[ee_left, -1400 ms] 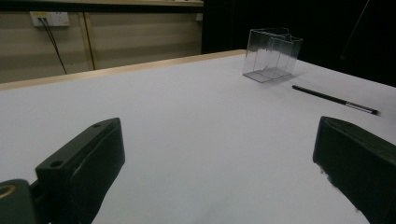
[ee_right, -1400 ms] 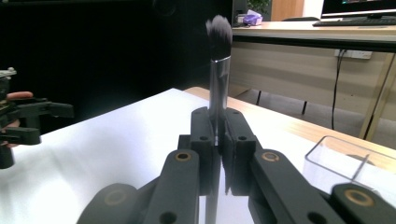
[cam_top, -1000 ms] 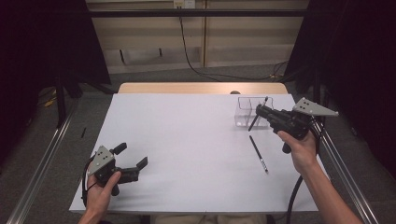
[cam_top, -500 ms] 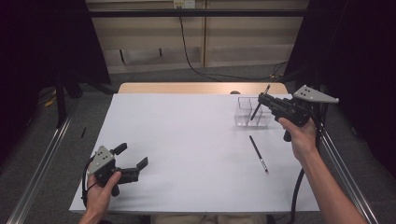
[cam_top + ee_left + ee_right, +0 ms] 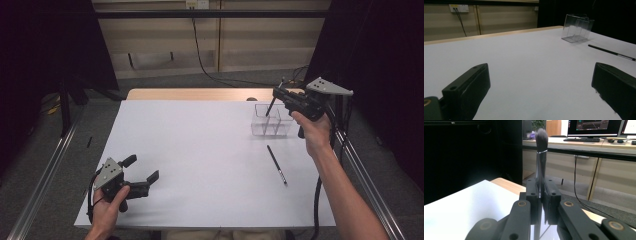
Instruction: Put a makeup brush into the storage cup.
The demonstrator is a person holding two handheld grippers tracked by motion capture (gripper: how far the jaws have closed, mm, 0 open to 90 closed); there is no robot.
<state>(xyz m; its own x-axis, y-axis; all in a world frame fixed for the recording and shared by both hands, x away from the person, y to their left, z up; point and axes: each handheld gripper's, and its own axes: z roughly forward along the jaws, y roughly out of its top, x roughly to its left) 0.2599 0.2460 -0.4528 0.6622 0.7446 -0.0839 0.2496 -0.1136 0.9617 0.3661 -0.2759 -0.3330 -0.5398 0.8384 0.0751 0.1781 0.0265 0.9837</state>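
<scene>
My right gripper (image 5: 278,96) is shut on a thin black brush (image 5: 270,106), held in the air over the clear plastic box (image 5: 271,121) at the far right of the white table (image 5: 200,150). The brush's lower end hangs at the box's far left compartment; whether it touches the box I cannot tell. In the right gripper view the dark bristle head (image 5: 541,140) stands upright above the closed gripper (image 5: 541,192). A black pen-like stick (image 5: 276,165) lies on the table in front of the box. My left gripper (image 5: 144,167) rests open at the near left; its pads (image 5: 469,87) have nothing between them.
In the left gripper view the box (image 5: 577,31) and the stick (image 5: 610,52) lie far off to the right. A wooden strip (image 5: 190,94) runs along the table's far edge. Metal rails (image 5: 45,175) flank the table, and a cable (image 5: 317,200) trails from the right gripper.
My right gripper has carried the brush up and toward the far right, from in front of the box to above it. The left gripper has stayed in place.
</scene>
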